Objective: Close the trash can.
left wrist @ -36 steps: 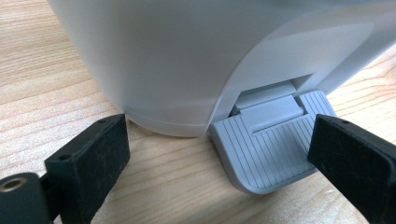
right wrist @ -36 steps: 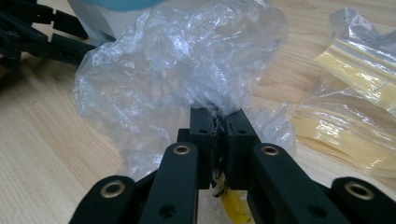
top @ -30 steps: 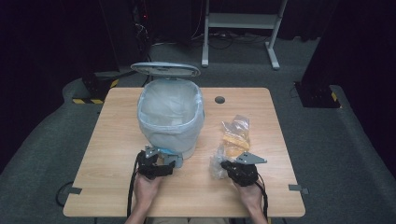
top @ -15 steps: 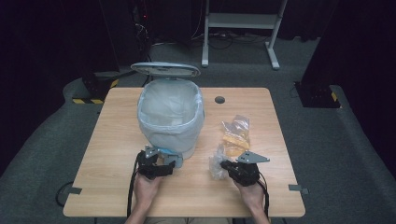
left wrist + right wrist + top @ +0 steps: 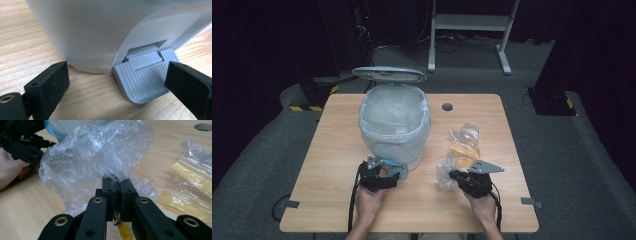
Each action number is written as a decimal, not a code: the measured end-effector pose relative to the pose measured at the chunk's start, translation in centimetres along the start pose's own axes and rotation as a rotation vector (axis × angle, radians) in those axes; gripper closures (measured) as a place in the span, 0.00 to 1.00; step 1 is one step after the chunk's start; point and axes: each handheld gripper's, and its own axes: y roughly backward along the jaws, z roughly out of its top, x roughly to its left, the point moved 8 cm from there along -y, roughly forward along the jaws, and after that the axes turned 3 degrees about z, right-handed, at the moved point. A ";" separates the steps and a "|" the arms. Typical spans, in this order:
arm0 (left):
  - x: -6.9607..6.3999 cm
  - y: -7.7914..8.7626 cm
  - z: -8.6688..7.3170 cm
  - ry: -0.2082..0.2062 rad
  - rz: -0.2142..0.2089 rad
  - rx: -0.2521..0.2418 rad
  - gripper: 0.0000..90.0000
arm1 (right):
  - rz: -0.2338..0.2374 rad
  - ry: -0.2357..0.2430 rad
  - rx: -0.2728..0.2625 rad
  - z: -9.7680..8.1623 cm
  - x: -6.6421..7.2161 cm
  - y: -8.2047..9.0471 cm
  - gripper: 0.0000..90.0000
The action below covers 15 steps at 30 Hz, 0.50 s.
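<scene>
A pale grey pedal bin (image 5: pixel 394 125) lined with a clear bag stands mid-table, its lid (image 5: pixel 388 75) raised. My left gripper (image 5: pixel 384 172) sits at the bin's base. In the left gripper view it (image 5: pixel 117 69) is open, and the ribbed grey pedal (image 5: pixel 143 80) lies between its jaws, nearer the right one. My right gripper (image 5: pixel 452 176) is shut on a crumpled clear plastic bag (image 5: pixel 443 172). The right gripper view shows the jaws (image 5: pixel 117 182) pinching that plastic bag (image 5: pixel 95 152), which balloons above them.
Clear packets with yellowish contents (image 5: pixel 464 145) lie on the wooden table (image 5: pixel 337 145) just beyond my right gripper, also seen as yellow packets (image 5: pixel 190 175). A round cable hole (image 5: pixel 447 106) is behind them. Dark floor and a metal frame (image 5: pixel 472 22) lie past the table.
</scene>
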 end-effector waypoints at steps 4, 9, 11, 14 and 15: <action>0.0 0.0 0.0 -0.001 -0.001 0.000 0.06 | 0.000 0.007 0.000 0.2 0.1 0.2 0.95; 0.0 0.0 0.0 0.000 0.000 -0.001 0.06 | 0.008 0.005 -0.011 0.4 0.1 0.3 0.95; 0.0 0.0 0.0 0.000 -0.001 -0.001 0.06 | 0.007 0.006 -0.012 0.4 0.1 0.4 0.95; 0.0 0.0 0.0 0.000 -0.001 0.000 0.06 | 0.015 0.001 -0.021 0.7 0.2 0.5 0.95; 0.0 0.0 0.0 0.000 -0.001 -0.001 0.06 | 0.014 0.004 -0.018 0.7 0.2 0.5 0.95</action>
